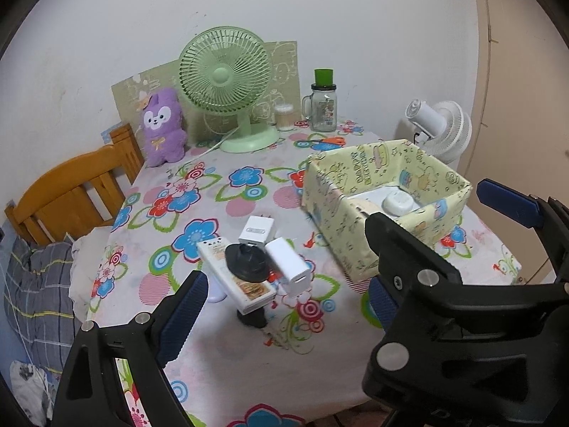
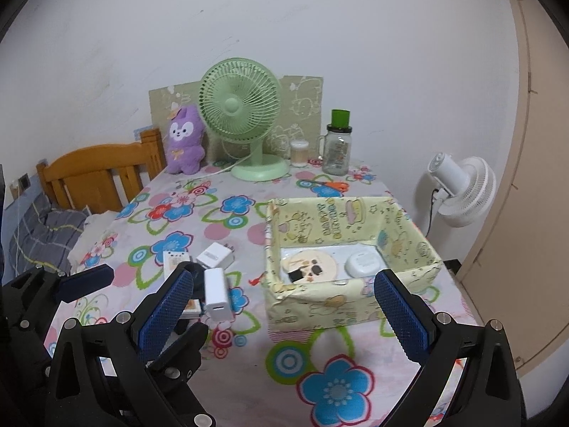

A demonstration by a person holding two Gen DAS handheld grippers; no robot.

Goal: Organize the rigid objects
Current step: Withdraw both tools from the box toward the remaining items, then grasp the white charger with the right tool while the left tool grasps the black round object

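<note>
Both the left gripper [image 1: 284, 306] and right gripper [image 2: 284, 306] stood wide open and empty. Left of the box [image 2: 313, 311], near-centre on the counter [image 1: 249, 366], lay a white charger [image 1: 288, 262]. It looked light, stiff and smooth, best pinched across its flat sides.

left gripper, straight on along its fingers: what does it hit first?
Most likely the small pile on the tablecloth: the left gripper, open and empty, frames the black disc lying on the flat white box, with a white charger beside them. Depth is unclear, so which it meets first is uncertain.
</note>
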